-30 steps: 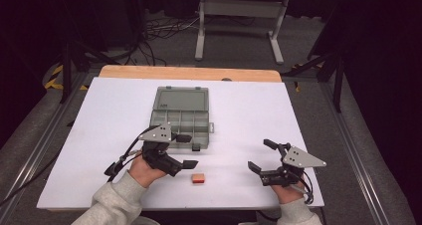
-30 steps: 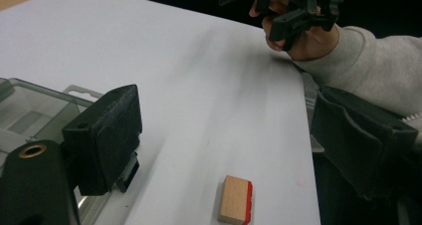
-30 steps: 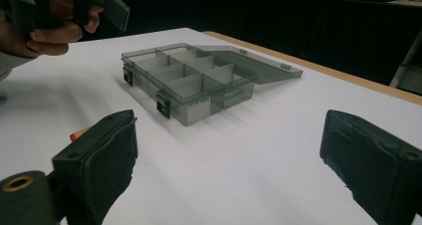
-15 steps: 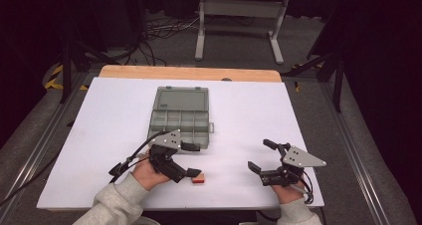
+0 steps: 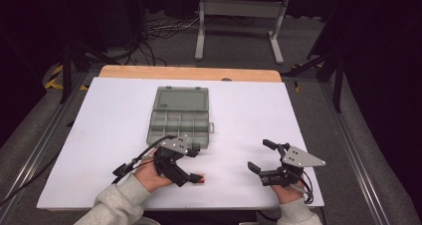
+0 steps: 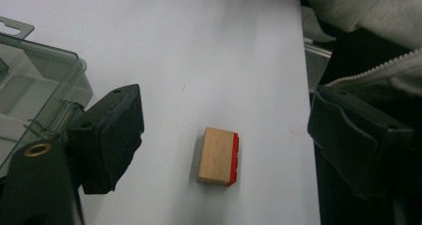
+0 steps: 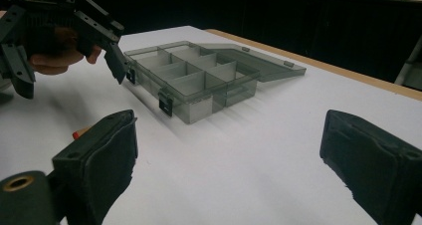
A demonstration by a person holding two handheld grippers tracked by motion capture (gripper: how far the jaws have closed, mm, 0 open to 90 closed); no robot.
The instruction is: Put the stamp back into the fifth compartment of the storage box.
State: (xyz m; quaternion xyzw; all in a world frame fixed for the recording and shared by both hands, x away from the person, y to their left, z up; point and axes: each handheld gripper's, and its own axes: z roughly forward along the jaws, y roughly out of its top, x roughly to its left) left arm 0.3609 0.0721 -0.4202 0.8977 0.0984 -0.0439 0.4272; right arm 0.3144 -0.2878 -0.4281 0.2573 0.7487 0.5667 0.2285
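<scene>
Left gripper poised over a small block, compartment box open and waiting.

High view: the left gripper (image 5: 191, 163) sits at about 7 o'clock on the white table (image 5: 109, 115), jaws spread, with the block (image 5: 199, 178) between their tips; the right gripper (image 5: 261, 158) rests at 5 o'clock, jaws wide and empty. The grey box (image 5: 180, 116) lies at centre, lid folded back toward 12 o'clock.
Left gripper view: the wooden block (image 6: 217, 156), red along one edge, lies on the table between the open jaws, touching neither; nothing is gripped yet.
Right gripper view: the box (image 7: 199, 83) looks empty, though its far compartments are hard to read. Probably the pick-up and the placing both remain.
</scene>
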